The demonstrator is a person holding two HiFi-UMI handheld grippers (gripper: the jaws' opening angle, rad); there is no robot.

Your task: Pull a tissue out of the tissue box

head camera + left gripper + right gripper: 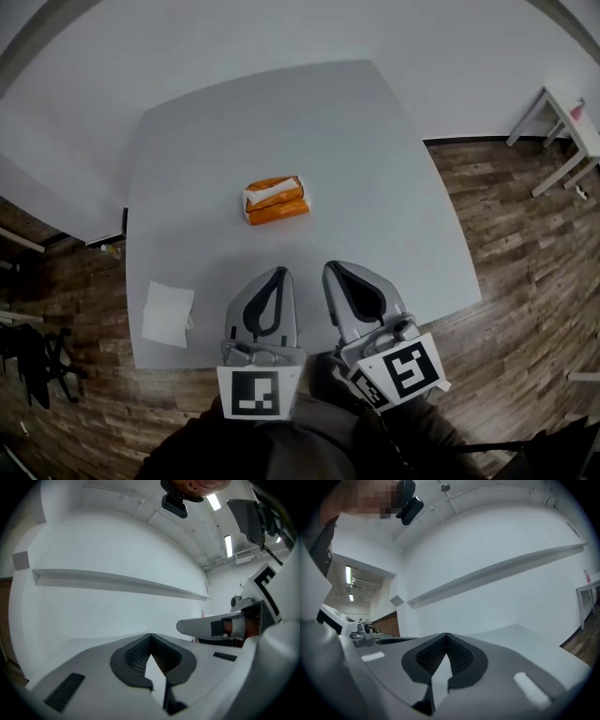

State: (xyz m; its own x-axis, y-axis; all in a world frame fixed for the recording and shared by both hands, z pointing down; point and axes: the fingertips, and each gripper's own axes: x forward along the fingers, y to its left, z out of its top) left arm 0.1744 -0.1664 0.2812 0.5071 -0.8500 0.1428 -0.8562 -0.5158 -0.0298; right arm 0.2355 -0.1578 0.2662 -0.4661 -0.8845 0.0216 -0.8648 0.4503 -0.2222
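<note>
An orange tissue pack [276, 200] lies in the middle of the white table [375, 141], with white tissue showing at its top slot. Both grippers hover side by side over the table's near edge, short of the pack. My left gripper [279, 271] has its jaw tips together and nothing between them, and in the left gripper view its jaws [150, 635] meet at the tip. My right gripper [330, 266] is shut as well and empty, its tips [446, 634] closed in the right gripper view. Neither gripper view shows the pack.
A loose white tissue [168, 313] lies flat on the table's near left corner. Wooden floor surrounds the table. A white side table [570, 131] stands at the far right, and a dark chair base [33, 361] sits at the left edge.
</note>
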